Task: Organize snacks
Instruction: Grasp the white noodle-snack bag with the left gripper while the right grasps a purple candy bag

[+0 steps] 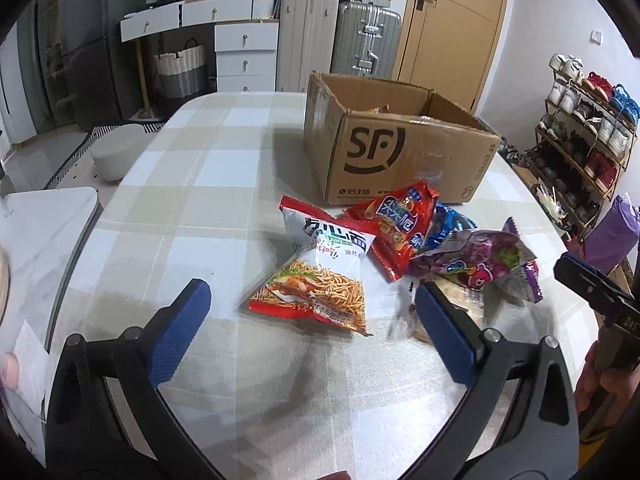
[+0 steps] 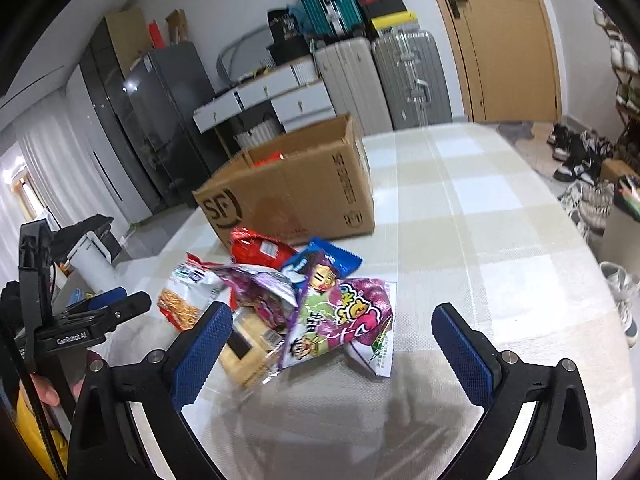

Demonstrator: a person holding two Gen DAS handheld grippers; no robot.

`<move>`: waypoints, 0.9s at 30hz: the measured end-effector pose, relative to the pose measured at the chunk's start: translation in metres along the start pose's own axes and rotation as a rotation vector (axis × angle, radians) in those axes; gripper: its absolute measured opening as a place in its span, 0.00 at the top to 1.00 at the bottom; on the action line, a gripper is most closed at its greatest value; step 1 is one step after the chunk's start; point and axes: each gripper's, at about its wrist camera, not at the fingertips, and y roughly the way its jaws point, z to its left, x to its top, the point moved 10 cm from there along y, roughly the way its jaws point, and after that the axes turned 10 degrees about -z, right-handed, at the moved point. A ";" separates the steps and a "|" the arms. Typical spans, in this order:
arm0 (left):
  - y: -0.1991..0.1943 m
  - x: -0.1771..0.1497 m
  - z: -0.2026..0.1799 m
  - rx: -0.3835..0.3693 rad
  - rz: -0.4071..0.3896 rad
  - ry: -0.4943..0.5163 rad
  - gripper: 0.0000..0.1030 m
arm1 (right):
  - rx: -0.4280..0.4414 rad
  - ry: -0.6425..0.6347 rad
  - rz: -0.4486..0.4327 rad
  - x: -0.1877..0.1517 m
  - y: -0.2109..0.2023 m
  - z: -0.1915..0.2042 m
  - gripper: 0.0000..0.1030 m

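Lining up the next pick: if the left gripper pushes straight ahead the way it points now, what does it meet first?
Most likely the noodle snack packet. It lies flat on the table right ahead of the open left gripper, in line with the gap between its fingers. The cardboard box stands further back. Depth is hard to judge here.

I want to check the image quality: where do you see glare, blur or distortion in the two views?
Left wrist view: fisheye bends the table edge; the cardboard box looks sharp. Right wrist view: straight lines curve too, the tilted door for one; a light glints on the fridge; the purple snack bag looks sharp.
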 end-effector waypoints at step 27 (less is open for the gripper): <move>0.065 -0.008 0.009 -0.019 0.097 -0.004 0.01 | 0.040 -0.004 0.151 -0.026 0.049 -0.011 0.38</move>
